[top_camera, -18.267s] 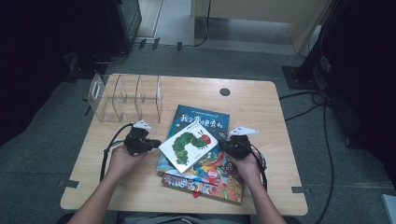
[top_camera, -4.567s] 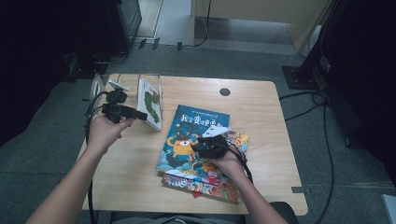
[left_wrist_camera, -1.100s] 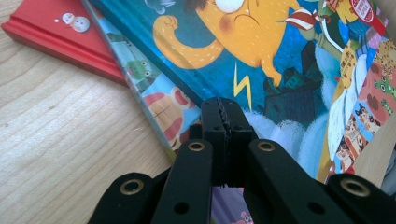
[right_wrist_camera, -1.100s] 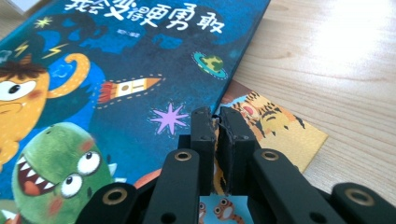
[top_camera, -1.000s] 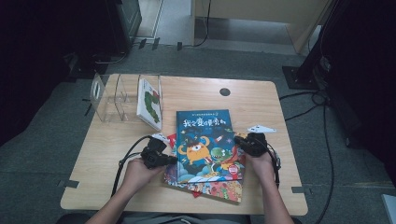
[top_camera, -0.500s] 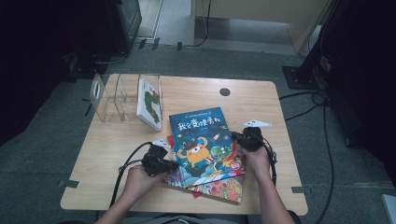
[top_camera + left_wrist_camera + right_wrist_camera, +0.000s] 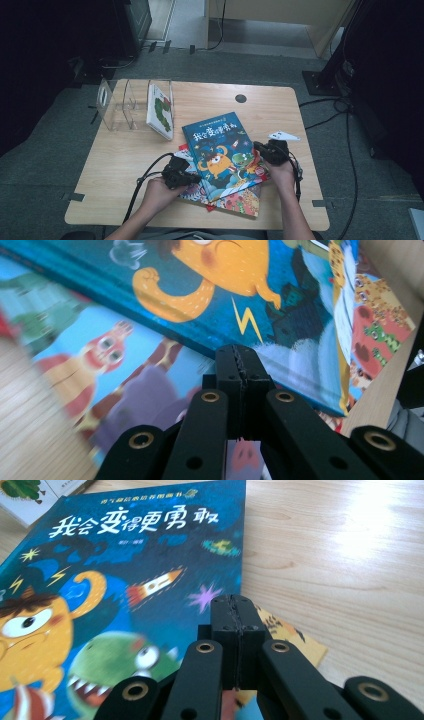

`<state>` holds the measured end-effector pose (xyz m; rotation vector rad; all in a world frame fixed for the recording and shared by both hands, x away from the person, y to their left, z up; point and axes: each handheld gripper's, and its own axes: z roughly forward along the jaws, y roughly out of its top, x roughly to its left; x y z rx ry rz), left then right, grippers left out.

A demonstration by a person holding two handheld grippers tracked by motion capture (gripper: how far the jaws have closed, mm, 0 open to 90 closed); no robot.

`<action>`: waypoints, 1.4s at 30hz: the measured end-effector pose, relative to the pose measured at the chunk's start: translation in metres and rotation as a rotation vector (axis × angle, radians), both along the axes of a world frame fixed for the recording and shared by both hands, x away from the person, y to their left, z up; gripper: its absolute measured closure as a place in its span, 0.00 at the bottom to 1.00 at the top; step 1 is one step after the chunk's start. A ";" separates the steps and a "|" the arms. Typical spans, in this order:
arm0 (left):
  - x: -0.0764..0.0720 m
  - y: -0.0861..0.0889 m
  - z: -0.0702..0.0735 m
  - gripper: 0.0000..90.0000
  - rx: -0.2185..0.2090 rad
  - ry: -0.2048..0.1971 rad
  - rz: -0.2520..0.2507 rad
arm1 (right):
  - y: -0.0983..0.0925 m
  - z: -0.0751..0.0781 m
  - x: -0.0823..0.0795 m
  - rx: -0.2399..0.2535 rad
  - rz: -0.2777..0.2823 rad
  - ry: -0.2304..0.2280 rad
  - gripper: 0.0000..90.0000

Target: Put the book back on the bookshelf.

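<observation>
Since a second ago, the blue book (image 7: 224, 152) has turned askew on the stack as both grippers work its sides.

Left gripper (image 7: 192, 178), jaws pressed together and empty, sits at the book's left edge; right gripper (image 7: 260, 148), jaws likewise together, sits at its right edge. It lies atop the other picture books (image 7: 235, 200) near the table's (image 7: 120, 165) front edge, right of centre; a white book (image 7: 161, 110) stands in the clear rack (image 7: 117, 102) at the back-left corner.

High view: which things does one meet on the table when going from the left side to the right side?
Clear acrylic rack → white caterpillar book standing in the rack → left gripper → blue monster book → right gripper.
</observation>
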<state>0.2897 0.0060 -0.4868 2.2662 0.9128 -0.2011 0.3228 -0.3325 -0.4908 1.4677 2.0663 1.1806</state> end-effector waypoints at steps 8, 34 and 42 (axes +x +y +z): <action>0.003 -0.021 0.000 1.00 0.005 -0.012 -0.024 | -0.004 -0.003 -0.015 -0.014 -0.005 0.004 0.99; 0.065 0.051 0.034 1.00 -0.032 -0.019 0.145 | -0.025 -0.005 -0.086 -0.055 -0.086 0.023 1.00; 0.071 0.054 0.034 0.99 -0.029 -0.016 0.160 | -0.029 -0.007 -0.094 -0.060 -0.098 0.068 1.00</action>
